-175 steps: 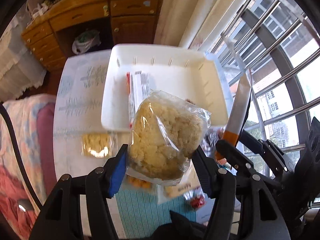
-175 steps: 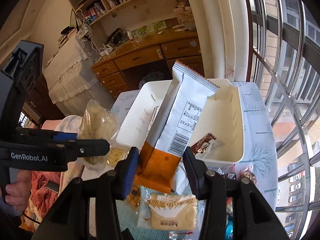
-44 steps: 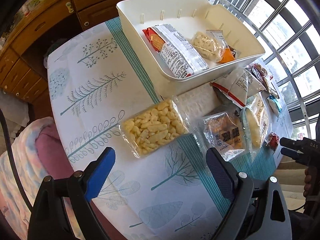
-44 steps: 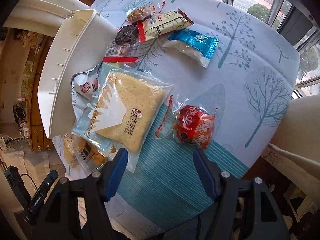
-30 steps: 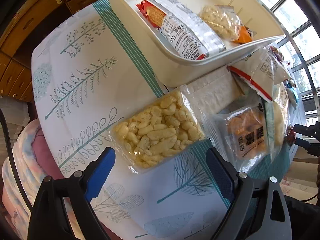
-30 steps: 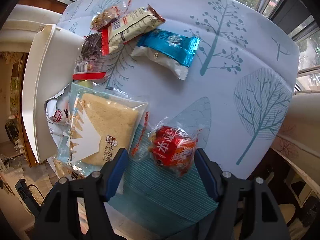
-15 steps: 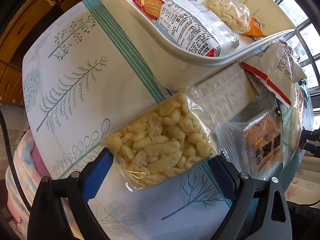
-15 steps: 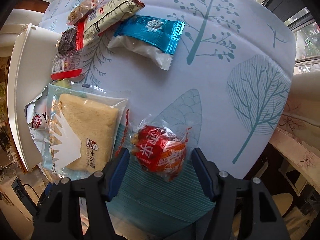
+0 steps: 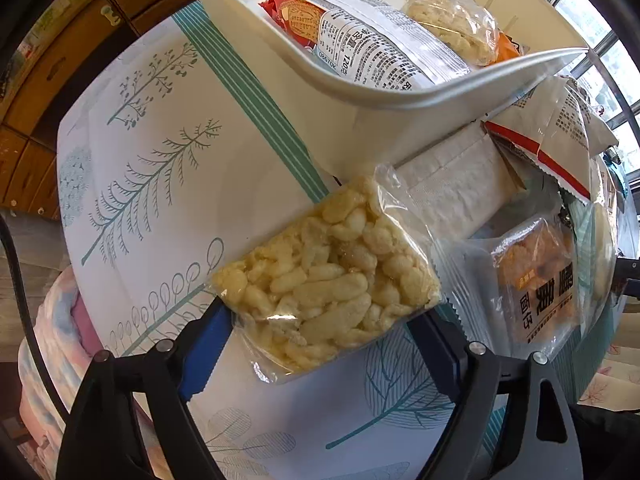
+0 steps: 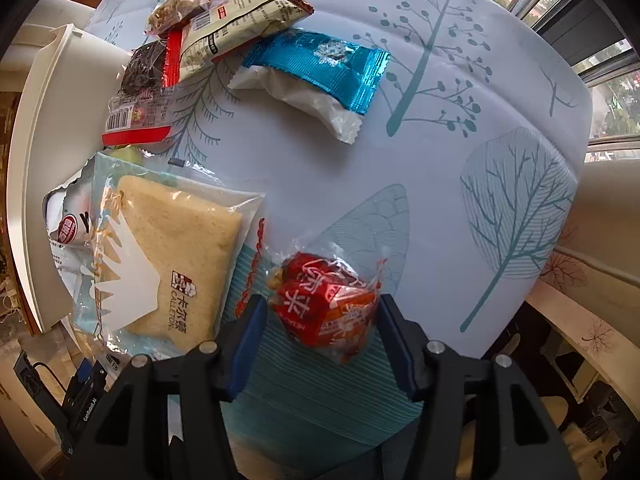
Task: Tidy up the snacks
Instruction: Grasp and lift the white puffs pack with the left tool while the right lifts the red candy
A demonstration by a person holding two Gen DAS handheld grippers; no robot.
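A clear bag of pale puffed snacks [image 9: 324,276] lies on the tree-print tablecloth just in front of the white bin [image 9: 360,92]. My left gripper [image 9: 320,316] points down over it, its jaws closing, the blue pads at the bag's two ends. The bin holds a long biscuit pack [image 9: 360,40] and a clear bag of puffs [image 9: 452,24]. In the right wrist view a small red wrapped snack [image 10: 326,300] lies between the pads of my right gripper [image 10: 320,308]. Those jaws are closing too, with a thin gap left on each side.
Near the red snack lie a flat bread pack [image 10: 176,256], a blue foil packet [image 10: 316,68], a beige pack [image 10: 240,28] and a dark red-edged pack [image 10: 140,92]. An orange cracker pack [image 9: 536,280] and a white packet [image 9: 452,192] sit beside the puffed bag. The table's edge curves close on the right.
Both grippers have sunk closer to the table. The puffed bag now fills the gap of the left jaws, and the right jaws have narrowed around the red snack.
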